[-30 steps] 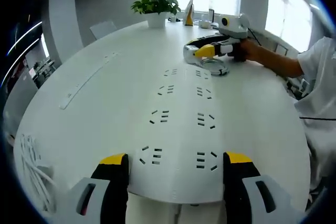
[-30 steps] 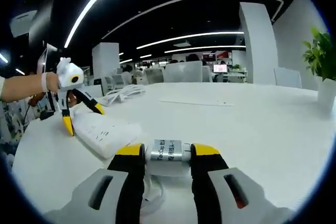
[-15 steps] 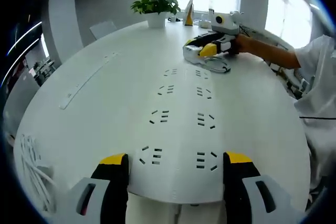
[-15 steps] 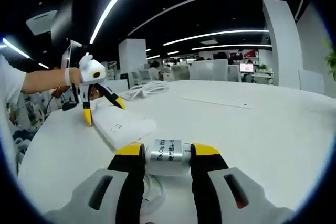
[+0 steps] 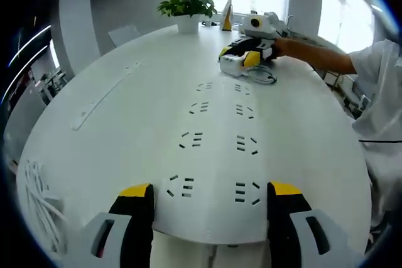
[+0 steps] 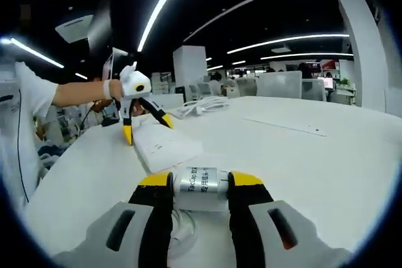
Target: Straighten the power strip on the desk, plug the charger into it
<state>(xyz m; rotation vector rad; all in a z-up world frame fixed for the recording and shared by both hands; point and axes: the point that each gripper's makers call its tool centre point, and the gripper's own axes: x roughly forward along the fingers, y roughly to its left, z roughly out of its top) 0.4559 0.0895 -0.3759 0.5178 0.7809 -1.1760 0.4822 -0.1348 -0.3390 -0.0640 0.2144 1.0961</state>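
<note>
The right tool clamps the charger at lower centre; the left tool straddles the power strip, jaws wide. Plugging in likely comes next, once aligned.

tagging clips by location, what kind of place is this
Most likely an open-plan office: a large white desk with a potted plant, rows of chairs and screens behind, and long ceiling light strips.

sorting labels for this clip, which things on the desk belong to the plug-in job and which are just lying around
Part of the job:
- power strip, between the left gripper's open jaws
- charger, clamped in the right gripper
- charger's cable, looped beneath it

Just lying about:
- potted plant
- coiled white cord at the desk's edge
- long flat strip on the desk
</note>
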